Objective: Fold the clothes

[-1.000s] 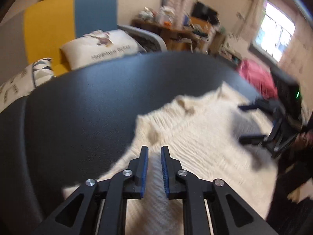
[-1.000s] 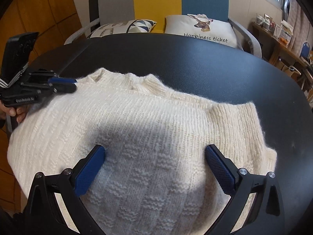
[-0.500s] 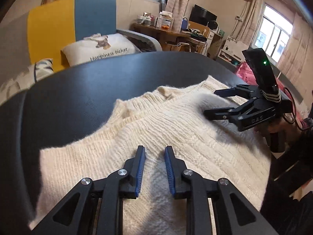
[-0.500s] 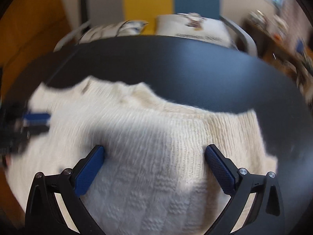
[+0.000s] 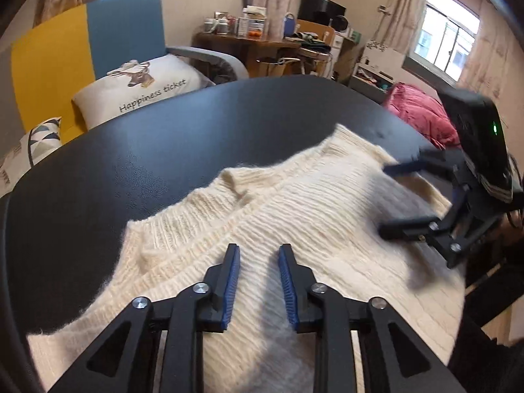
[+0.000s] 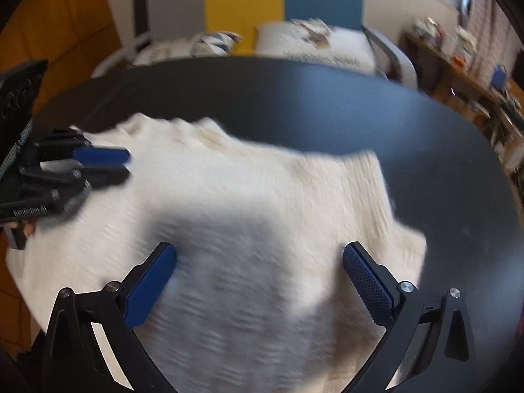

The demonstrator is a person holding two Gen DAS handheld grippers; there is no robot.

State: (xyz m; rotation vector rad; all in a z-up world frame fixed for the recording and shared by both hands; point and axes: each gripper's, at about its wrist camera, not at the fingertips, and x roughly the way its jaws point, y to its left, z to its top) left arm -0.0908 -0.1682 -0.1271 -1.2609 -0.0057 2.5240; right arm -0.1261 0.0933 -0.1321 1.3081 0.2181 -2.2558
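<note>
sweater (image 5: 314,203) lay spread on the black bench (image 5: 137,163), collar toward the far edge | left gripper (image 5: 258,252) above its knit, jaws just opening, nothing between them | right gripper (image 6: 258,255) wide apart over the sweater (view blurred), empty

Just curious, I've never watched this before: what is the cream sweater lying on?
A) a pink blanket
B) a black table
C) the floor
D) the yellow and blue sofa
B: the sweater is spread flat on the black table, whose dark surface shows all around it.
</note>
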